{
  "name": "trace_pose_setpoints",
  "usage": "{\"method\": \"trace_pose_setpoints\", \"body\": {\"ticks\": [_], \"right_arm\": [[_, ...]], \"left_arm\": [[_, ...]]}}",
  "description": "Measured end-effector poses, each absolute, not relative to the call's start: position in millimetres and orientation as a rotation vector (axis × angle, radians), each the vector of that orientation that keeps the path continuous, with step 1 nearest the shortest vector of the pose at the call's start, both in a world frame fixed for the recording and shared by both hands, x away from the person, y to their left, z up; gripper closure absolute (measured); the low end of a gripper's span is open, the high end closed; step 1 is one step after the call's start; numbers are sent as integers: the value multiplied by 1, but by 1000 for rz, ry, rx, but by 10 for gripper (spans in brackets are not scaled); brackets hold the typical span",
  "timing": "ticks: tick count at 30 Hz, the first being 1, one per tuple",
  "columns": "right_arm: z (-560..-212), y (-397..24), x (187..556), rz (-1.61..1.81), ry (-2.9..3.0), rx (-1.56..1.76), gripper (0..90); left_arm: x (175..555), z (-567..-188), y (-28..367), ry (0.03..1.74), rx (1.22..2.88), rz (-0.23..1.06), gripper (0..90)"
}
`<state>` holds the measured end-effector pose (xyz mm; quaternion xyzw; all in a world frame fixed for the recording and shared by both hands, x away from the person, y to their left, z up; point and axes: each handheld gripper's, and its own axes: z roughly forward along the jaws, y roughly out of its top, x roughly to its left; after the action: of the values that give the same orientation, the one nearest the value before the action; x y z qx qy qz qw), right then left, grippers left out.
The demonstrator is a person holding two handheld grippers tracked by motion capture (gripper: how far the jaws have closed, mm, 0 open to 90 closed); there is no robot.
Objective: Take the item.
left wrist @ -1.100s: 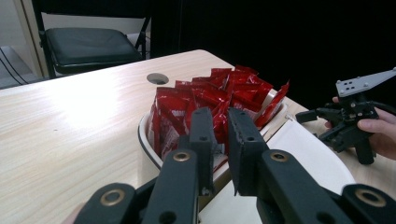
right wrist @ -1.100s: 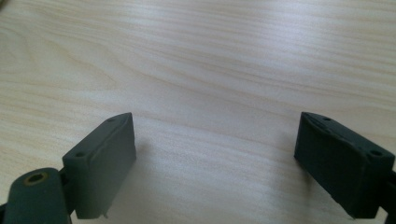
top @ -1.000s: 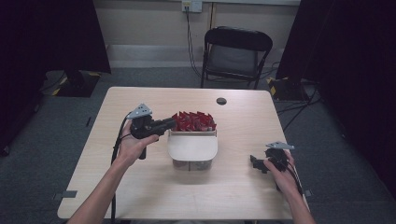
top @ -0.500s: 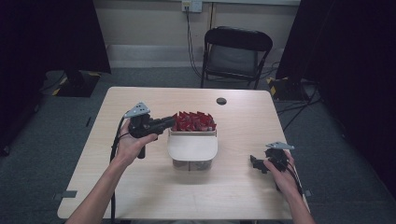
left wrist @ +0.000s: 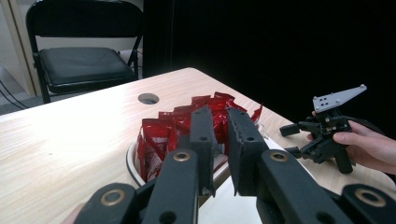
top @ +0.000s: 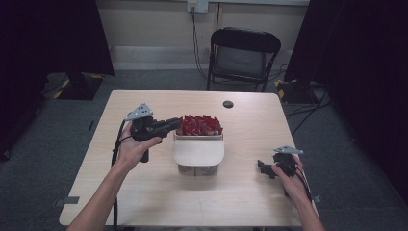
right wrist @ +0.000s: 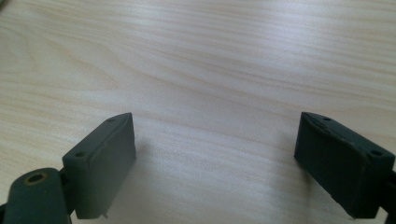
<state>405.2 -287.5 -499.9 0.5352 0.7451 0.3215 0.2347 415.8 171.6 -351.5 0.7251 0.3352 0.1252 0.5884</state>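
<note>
A white tub (top: 198, 153) stands mid-table, its far half packed with several upright red packets (top: 199, 125). My left gripper (top: 177, 124) is held level at the tub's left, with its tips at the edge of the packets. In the left gripper view its jaws stand shut (left wrist: 218, 114) just above the near red packets (left wrist: 156, 137) and the tub's rim (left wrist: 130, 161); I see nothing held between them. My right gripper (top: 262, 168) rests low near the table's right front edge, open, also seen from the left gripper view (left wrist: 288, 140). Its wide-apart jaws (right wrist: 215, 126) frame bare wood.
A round cable hole (top: 228, 104) lies in the tabletop behind the tub. A black folding chair (top: 243, 53) stands beyond the far edge. The light wood table (top: 144, 192) is bare in front of the tub and between the hands.
</note>
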Motion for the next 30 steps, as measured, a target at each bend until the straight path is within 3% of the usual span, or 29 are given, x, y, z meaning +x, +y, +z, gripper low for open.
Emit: {"method": "trace_pose_setpoints", "body": {"ticks": [30], "right_arm": [[-500, -287, 405, 883, 2046, 1468, 119]], "left_arm": [[403, -323, 175, 694, 1638, 316, 813]]}}
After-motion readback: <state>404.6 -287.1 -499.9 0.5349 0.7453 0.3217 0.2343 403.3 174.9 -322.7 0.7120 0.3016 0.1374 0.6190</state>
